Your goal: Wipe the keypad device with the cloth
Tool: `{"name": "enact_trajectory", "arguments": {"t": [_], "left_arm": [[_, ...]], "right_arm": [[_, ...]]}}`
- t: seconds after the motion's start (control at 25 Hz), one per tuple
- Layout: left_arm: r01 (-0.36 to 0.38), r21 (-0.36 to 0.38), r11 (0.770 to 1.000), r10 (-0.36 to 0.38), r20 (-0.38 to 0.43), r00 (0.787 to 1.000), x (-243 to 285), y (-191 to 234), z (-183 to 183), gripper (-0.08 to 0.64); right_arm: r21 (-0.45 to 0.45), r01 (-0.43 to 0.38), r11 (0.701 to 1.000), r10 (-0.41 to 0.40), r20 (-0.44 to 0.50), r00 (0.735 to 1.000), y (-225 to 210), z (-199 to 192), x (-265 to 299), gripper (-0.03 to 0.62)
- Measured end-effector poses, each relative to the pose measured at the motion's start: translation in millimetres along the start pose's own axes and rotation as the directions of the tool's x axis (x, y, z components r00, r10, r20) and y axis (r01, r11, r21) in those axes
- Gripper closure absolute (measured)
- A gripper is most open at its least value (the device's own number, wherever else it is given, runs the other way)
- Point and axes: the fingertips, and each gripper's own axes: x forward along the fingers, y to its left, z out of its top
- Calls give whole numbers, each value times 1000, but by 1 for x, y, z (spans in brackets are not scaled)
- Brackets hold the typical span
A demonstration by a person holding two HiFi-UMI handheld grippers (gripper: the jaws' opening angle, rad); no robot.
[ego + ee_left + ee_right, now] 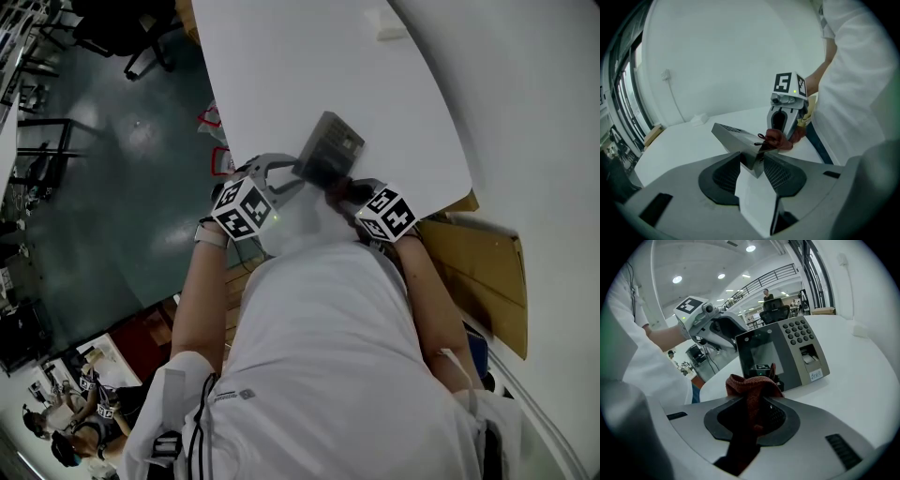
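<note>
Rust-red cloth (752,387) is bunching between the jaws of my right hand-held gripper (752,417), which I am clamping on it, its folded end touching the lower front of the keypad device (780,357) just below the dark screen. With my left hand-held gripper (752,163) I am pinching a corner of the device's grey casing. Both hand-held grippers are facing each other across the device, which is sitting near the front edge of the white tabletop (309,66).
</note>
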Motion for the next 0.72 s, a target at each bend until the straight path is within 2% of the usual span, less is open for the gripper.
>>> {"name": "enact_trajectory", "arguments": {"t": [0.08,0.2,0.44,0.6,0.72], "left_arm": [[-2,6,1000,2,4,1000,0,0,0,413],[-12,14,1000,12,3,1000,0,1,0,413],[-16,27,1000,16,-5,1000,1,4,1,413],[-17,26,1000,18,-8,1000,1,5,-1,413],[-20,26,999,20,-8,1000,2,4,-1,413]], "right_arm": [[-37,11,999,-12,-18,1000,0,-2,-1,514],[-154,65,986,-69,-23,997,-1,15,-9,514],[-250,159,955,-111,196,974,-5,108,-37,514],[-325,177,929,-101,237,966,-6,139,-31,514],[-349,161,923,-91,209,974,-5,138,-19,514]]}}
